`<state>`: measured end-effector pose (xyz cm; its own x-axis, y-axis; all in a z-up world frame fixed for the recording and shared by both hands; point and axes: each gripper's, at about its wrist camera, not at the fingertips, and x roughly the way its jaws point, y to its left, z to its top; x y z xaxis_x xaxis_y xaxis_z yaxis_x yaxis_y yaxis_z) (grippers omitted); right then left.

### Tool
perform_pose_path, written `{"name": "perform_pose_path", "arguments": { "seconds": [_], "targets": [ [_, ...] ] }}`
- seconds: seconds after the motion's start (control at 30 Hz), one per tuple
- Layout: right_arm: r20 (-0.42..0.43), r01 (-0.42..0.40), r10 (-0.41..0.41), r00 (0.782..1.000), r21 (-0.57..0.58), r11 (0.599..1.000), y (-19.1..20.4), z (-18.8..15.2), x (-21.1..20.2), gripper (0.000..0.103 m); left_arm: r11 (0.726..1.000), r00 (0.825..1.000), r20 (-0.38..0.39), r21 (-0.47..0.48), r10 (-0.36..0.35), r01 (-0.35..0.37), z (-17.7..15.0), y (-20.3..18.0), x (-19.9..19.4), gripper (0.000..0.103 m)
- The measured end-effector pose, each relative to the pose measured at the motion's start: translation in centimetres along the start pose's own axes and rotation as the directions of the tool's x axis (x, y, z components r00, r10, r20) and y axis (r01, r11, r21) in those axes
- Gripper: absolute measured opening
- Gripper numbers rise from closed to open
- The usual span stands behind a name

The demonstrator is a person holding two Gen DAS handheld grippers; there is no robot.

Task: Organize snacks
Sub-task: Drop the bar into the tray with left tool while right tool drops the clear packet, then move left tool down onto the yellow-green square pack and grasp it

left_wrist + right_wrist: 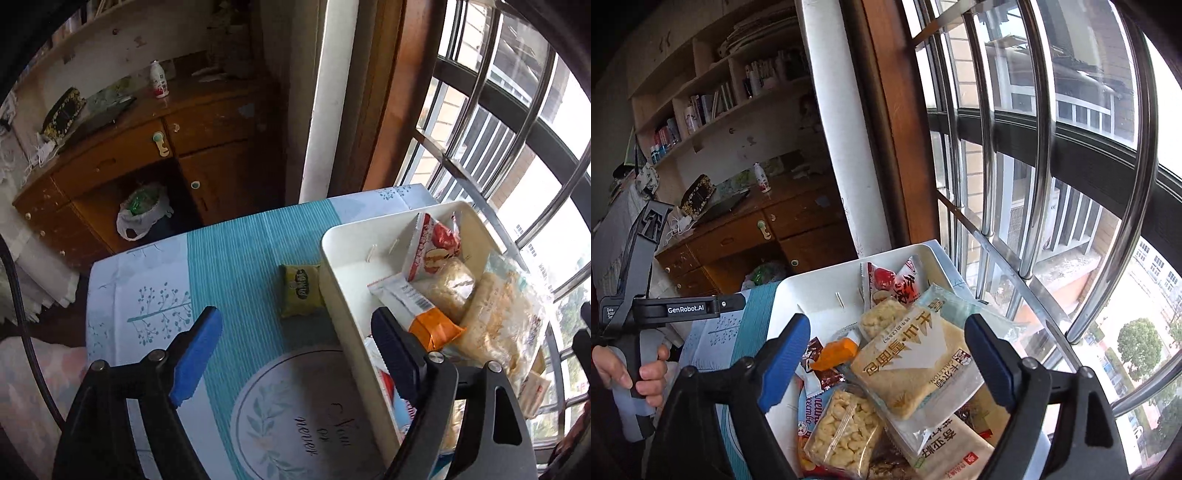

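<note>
A white bin [334, 254] on the table holds several snack packets: a red-and-white one [434, 247], an orange-ended one [436, 326] and clear bags of pale bread [506, 321]. A yellow-green packet [301, 290] lies flat on the teal cloth just left of the bin. My left gripper [295, 332] is open and empty above the cloth, its right finger over the bin's near rim. In the right wrist view the white bin [812, 291] is full; my right gripper [886, 354] hangs open over a clear bread bag [912, 365], gripping nothing.
The table [155, 280] with its teal-and-white cloth stands against a barred window [517, 147]. A wooden desk [207, 125] with a bottle [159, 79] stands behind, a plastic bag [142, 212] under it. A hand [631, 369] holds the left gripper's handle at the left.
</note>
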<state>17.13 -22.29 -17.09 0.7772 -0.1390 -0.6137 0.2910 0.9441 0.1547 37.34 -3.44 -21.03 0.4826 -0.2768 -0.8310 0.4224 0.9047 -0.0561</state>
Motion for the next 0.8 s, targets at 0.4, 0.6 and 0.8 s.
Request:
{"name": "perform_pose_path", "arguments": {
  "seconds": [0.4,0.6,0.8],
  "targets": [
    [-0.028,0.023,-0.029,0.999,-0.198,0.980,3.4,-1.0,1.2,0.096,0.896,0.999,0.021,0.443,0.039,-0.044,-1.8,0.1,4.4,0.082],
    [-0.052,0.078,-0.091,0.994,-0.217,0.973,4.4,-2.7,2.1,0.096,0.807,0.998,0.046,0.588,0.035,-0.056,-2.8,0.2,7.3,0.082],
    [-0.073,0.137,-0.158,0.985,-0.240,0.961,4.5,-4.2,3.2,0.096,0.694,0.997,0.059,0.720,-0.053,-0.006,-3.1,0.2,9.7,0.082]
  ]
}}
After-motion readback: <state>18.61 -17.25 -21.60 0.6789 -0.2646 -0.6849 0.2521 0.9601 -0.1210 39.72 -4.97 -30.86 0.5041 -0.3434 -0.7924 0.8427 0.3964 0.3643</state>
